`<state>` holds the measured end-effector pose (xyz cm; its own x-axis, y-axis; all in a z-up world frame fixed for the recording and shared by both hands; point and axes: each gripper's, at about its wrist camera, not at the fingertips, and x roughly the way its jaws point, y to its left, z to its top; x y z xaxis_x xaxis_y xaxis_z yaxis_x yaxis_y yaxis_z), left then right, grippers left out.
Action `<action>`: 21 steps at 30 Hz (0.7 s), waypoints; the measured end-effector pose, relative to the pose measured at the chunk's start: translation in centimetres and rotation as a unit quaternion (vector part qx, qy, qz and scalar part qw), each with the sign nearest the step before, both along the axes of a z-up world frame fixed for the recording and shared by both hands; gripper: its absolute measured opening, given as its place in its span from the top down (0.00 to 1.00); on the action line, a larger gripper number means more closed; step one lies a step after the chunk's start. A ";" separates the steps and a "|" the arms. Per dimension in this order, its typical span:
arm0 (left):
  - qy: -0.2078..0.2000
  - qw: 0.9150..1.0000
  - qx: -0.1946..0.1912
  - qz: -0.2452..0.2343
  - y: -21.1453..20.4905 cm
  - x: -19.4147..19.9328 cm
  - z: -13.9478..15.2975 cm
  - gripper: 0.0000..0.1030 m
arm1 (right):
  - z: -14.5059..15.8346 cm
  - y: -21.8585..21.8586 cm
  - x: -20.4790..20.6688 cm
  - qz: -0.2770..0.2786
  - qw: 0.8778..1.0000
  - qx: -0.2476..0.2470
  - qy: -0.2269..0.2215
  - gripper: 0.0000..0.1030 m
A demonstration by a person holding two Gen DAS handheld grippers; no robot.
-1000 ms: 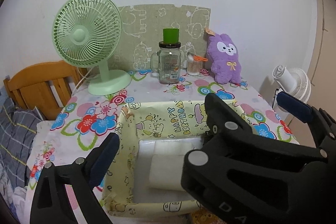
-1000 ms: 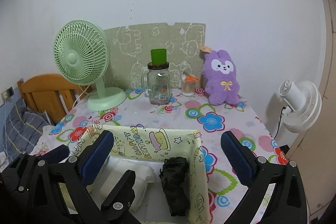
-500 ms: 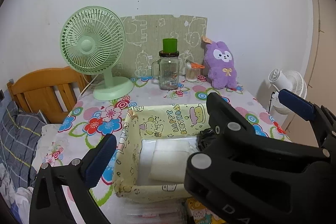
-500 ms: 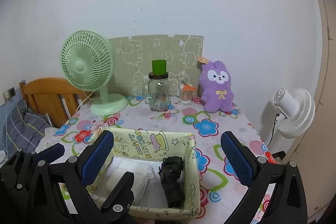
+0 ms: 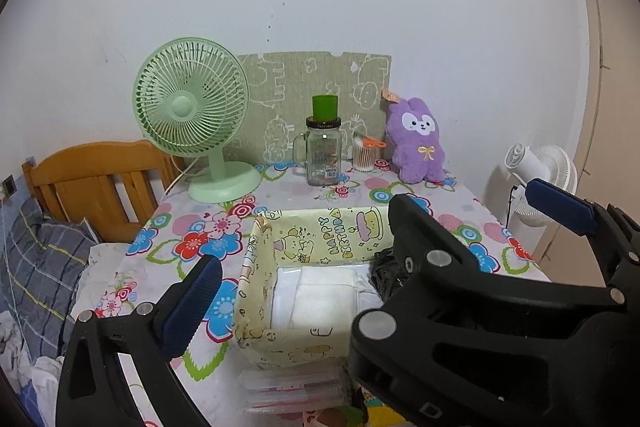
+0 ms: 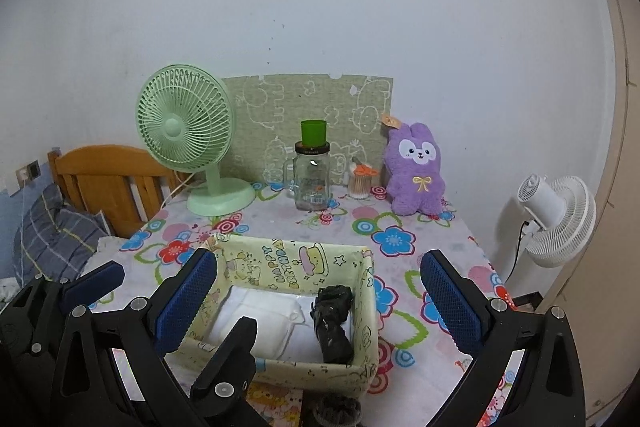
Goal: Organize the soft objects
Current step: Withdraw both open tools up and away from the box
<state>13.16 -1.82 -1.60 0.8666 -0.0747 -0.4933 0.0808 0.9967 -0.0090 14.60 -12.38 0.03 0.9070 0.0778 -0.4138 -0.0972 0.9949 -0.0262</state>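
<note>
1. Plainly, both tongs — left tongs (image 5: 376,231), right tongs (image 6: 320,291) — hung released and empty above the fabric bin (image 6: 362,373).
2. White cloth (image 6: 260,323) and dark bundle (image 6: 334,323) lay inside; I judged the purple plush (image 6: 416,169), against the wall, was next — approach level, grip its body.

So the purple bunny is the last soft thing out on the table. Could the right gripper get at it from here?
Probably yes. The right gripper is open and empty, the purple bunny stands in the open by the wall, and only the fabric box lies between; it would have to pass over or beside that.
</note>
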 end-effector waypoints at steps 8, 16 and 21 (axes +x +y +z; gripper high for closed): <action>-0.018 1.000 0.004 0.002 -0.2 -2.2 0.9 0.02 | 0.7 0.0 -2.0 0.009 1.000 0.007 -0.002 0.00; -0.026 1.000 0.001 0.003 -0.3 -3.8 1.1 0.02 | 1.0 0.0 -3.7 0.019 1.000 0.011 0.001 0.00; -0.026 1.000 -0.004 0.001 -0.2 -4.8 1.0 0.02 | 0.9 -0.1 -4.3 0.020 1.000 0.011 0.000 0.00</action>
